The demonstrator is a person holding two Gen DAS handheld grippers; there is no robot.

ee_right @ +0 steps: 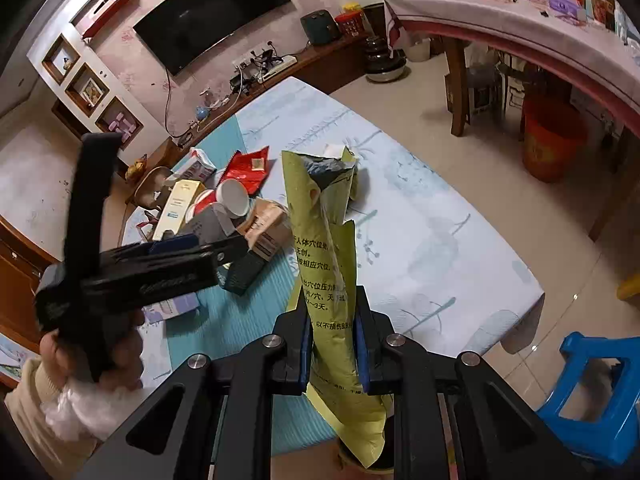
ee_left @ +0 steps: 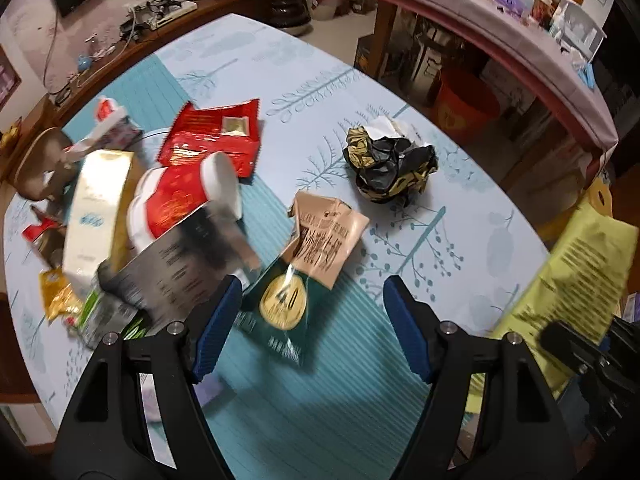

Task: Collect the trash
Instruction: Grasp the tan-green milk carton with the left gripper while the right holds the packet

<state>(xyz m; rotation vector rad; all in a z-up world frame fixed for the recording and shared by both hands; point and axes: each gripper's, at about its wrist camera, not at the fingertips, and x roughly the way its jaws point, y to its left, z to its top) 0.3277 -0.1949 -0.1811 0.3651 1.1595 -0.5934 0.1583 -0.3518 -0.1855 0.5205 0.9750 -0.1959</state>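
Note:
My left gripper [ee_left: 312, 304] is open and empty, low over a green and tan carton [ee_left: 308, 256] on the blue tablecloth [ee_left: 400, 208]. Left of it lies a trash pile: a red paper cup [ee_left: 180, 196], a red wrapper [ee_left: 216, 136], a gold box [ee_left: 100, 208] and a silver pouch [ee_left: 188, 256]. A crumpled black and gold wrapper [ee_left: 392, 168] lies farther ahead. My right gripper [ee_right: 332, 336] is shut on an upright yellow-green packet [ee_right: 324, 256], also at the right in the left wrist view [ee_left: 572, 280]. The left gripper [ee_right: 132, 272] shows over the pile [ee_right: 224, 200].
A red bucket [ee_right: 552, 140] stands on the floor under a long side table [ee_right: 520, 28]. A blue plastic stool [ee_right: 596, 392] stands at the table's near right corner. A TV [ee_right: 212, 8] and a cabinet with cables lie beyond the table's far edge.

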